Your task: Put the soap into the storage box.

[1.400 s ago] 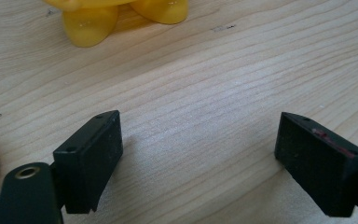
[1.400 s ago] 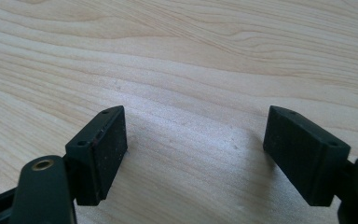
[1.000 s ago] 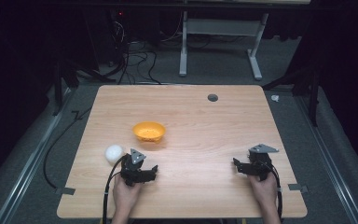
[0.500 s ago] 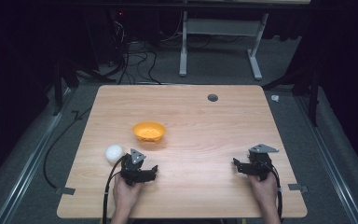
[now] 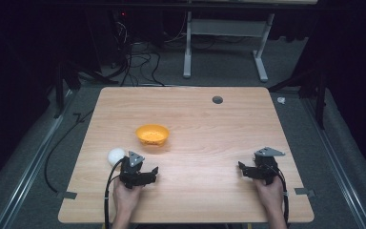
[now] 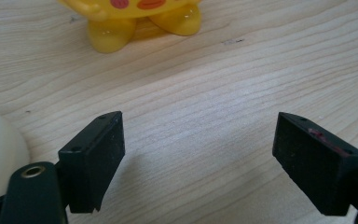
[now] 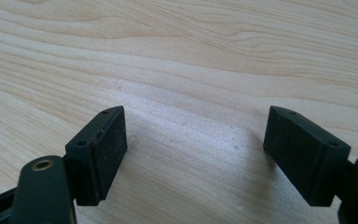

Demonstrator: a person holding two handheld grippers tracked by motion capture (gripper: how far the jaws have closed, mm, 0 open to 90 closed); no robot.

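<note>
White ball (image 5: 116, 156): smooth, round, lying on table (image 5: 209, 129) just beside my left gripper (image 5: 153, 171), outside its left jaw. Both grippers released, jaws wide; right gripper (image 5: 241, 168) over bare wood.

Pale wood-grain counter (image 5: 209, 129): smooth, satin finish. Yellow plastic bowl with feet (image 6: 135, 18): glossy. White ball (image 6: 0, 154): smooth, matt. Black plastic left tool (image 6: 200, 158) and right tool (image 7: 196, 154): matt, finely textured pads.
</note>
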